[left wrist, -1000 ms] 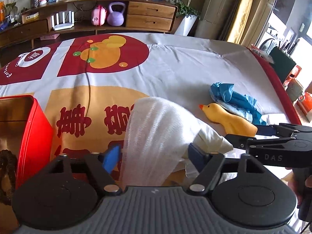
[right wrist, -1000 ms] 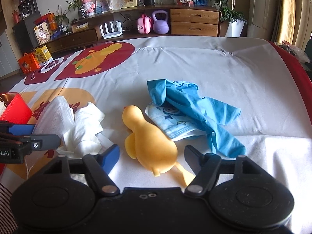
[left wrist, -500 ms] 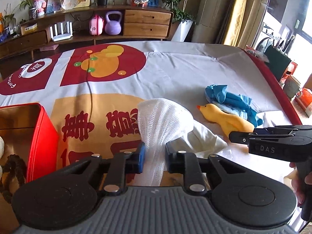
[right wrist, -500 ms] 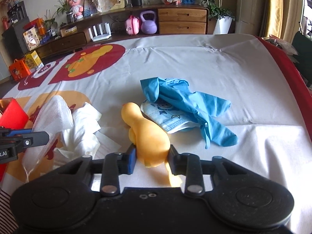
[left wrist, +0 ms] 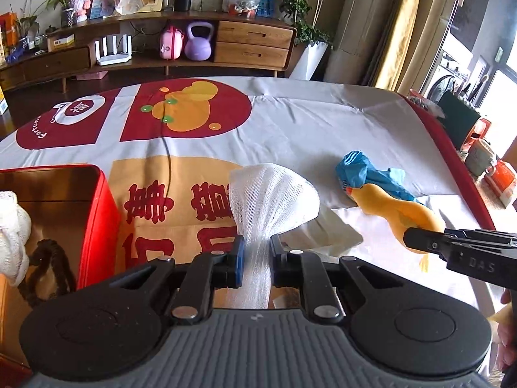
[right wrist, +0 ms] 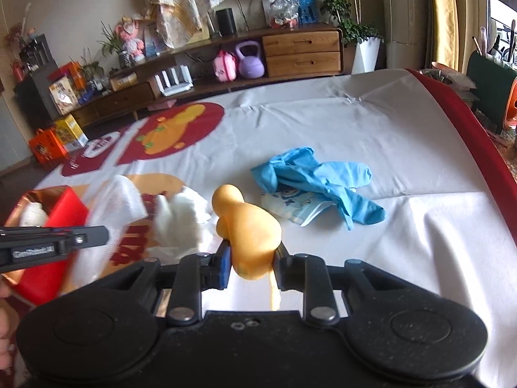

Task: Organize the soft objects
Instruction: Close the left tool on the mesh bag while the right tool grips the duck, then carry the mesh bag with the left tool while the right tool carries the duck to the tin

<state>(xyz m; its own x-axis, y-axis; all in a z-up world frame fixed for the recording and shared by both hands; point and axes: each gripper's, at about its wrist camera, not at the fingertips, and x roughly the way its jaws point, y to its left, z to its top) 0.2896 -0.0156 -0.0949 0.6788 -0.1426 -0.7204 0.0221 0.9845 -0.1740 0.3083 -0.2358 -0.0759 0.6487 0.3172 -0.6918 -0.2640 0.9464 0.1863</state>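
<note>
At the left edge of the bed, our red box [left wrist: 97,213] already holds a white soft bundle [left wrist: 11,226] and a dark braided rope [left wrist: 48,268], so part of the sorting is done. Just right of the box, our left gripper [left wrist: 255,258] is clenched on the white mesh cloth [left wrist: 271,200], which stands up out of the jaws. Beside it a white tissue [right wrist: 181,220] lies on the bedspread [right wrist: 371,123], unsorted. Further right, our right gripper [right wrist: 253,260] is closing on the yellow duck [right wrist: 248,226], its pads pressing the body. Toward the right edge, the blue glove [right wrist: 316,177] rests over a printed face mask [right wrist: 287,207]; we judge both are left to do.
</note>
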